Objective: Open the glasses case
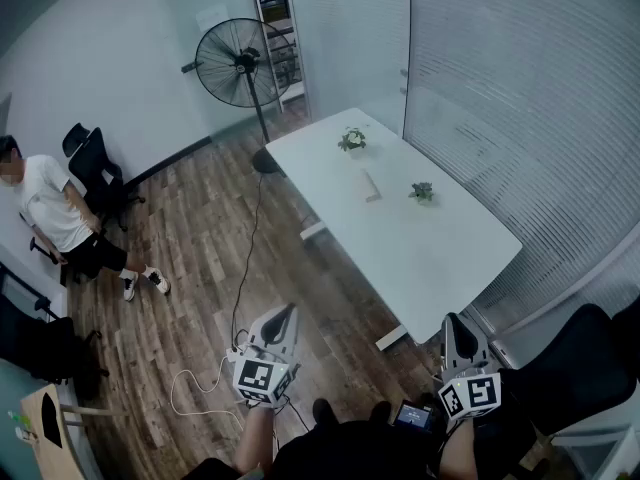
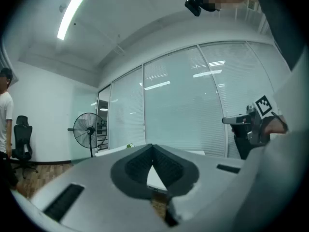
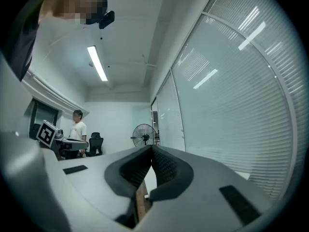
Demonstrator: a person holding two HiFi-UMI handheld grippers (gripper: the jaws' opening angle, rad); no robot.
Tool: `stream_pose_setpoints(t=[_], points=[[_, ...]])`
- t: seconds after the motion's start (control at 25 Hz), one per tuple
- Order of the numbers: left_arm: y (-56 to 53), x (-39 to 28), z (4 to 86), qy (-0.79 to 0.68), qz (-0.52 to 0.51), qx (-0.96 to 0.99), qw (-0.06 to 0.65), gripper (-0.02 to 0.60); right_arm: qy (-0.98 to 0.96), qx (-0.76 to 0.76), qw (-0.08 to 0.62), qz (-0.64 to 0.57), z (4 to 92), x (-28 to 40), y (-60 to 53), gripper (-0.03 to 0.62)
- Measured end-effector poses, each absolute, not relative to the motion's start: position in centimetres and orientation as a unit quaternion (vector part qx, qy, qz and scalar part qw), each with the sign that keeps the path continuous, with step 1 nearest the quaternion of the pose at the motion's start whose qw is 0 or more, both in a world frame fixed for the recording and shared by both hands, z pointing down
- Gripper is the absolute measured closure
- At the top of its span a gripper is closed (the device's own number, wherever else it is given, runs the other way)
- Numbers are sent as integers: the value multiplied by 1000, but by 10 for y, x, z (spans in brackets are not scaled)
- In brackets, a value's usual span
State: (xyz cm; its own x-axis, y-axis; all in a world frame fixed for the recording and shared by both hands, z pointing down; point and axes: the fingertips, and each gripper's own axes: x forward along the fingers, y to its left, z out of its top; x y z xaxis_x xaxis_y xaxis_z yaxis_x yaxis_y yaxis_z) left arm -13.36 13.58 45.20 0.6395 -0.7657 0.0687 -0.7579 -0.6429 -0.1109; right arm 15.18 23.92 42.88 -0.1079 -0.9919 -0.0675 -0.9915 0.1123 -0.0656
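Observation:
A pale oblong thing, perhaps the glasses case (image 1: 372, 186), lies in the middle of the white table (image 1: 430, 248), between two small potted plants (image 1: 351, 141) (image 1: 422, 192). Both grippers are held low near my body, well short of the table and touching nothing. The left gripper (image 1: 287, 317) points level, its jaws meeting at the tips with nothing in them (image 2: 153, 147). The right gripper (image 1: 453, 326) hangs near the table's near corner, also shut and empty (image 3: 151, 148).
A standing fan (image 1: 243, 63) is beyond the table's far end. A person (image 1: 50, 208) stands by the office chairs (image 1: 95, 168) at the left wall. A cable (image 1: 245, 268) runs over the wood floor. A black chair (image 1: 570, 368) and glass walls with blinds (image 1: 520, 98) are at the right.

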Motion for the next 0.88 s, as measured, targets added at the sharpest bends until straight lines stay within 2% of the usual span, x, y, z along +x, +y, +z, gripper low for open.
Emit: stream_pose_setpoints(t=[0.28, 0.44, 0.6, 0.88], points=[[133, -112, 450, 419, -64, -905, 40, 589, 752, -657, 46, 2, 426, 168, 230, 577], [136, -101, 447, 420, -67, -904, 46, 589, 752, -654, 76, -8, 425, 180, 231, 577], [141, -93, 447, 422, -74, -903, 41, 589, 759, -650, 41, 8, 431, 182, 231, 577], [144, -75, 453, 431, -98, -896, 45, 589, 746, -661, 75, -17, 450, 227, 235, 577]])
